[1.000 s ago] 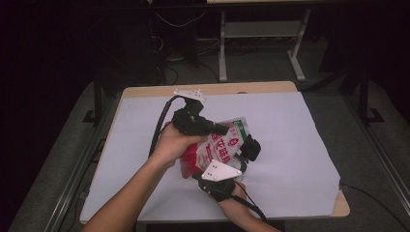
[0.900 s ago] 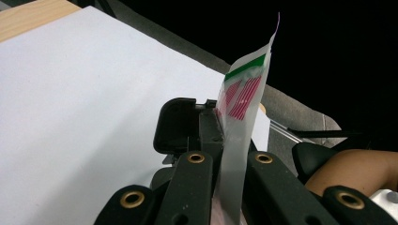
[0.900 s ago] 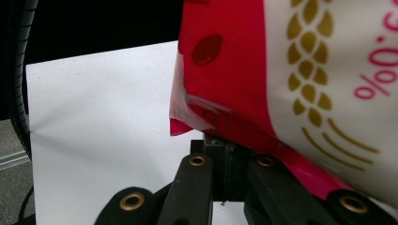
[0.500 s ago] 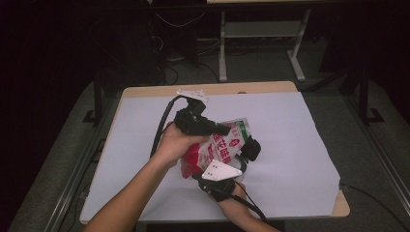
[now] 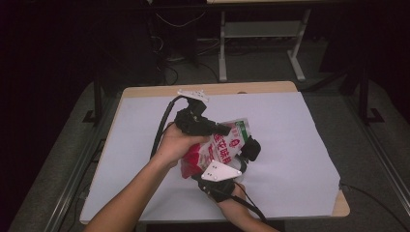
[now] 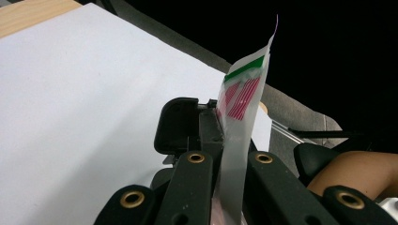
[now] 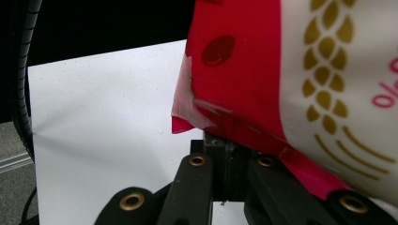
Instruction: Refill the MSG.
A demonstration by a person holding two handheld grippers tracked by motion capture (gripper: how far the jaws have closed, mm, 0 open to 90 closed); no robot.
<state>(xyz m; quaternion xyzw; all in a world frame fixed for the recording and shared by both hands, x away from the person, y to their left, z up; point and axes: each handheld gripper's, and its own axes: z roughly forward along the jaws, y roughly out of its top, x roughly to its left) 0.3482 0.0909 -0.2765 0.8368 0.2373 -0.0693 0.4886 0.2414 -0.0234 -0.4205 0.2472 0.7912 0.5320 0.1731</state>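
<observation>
- The red-and-white snack bag [image 5: 220, 147] is held up off the white sheet [image 5: 300, 145], over the near-middle of the surface [image 5: 251, 88], pinched between both tools.
- It's got red print on a white panel, a green strip near the top edge, and a gold wheat-ear pattern in the right tool's view.
- The left tool [image 5: 227, 129] is clamped tight on the bag's top seal; its own view has the thin clear edge of the bag [image 6: 239, 108] squeezed between the two black jaws, sticking up past them.
- The right tool [image 5: 251, 150] is also closed down on the bag, biting the lower red corner [image 7: 206, 112], so the bag body hangs off to the right in that view.
- The person's left hand [image 5: 176, 142] wraps the left tool; the right hand [image 5: 227, 193] comes in from the bottom edge under the grey three-cornered plate [image 5: 220, 171].
- A black cable [image 5: 162, 125] loops from the left tool back toward the forearm.
- Beyond the surface there's dark floor with a metal frame [image 5: 261, 34].
</observation>
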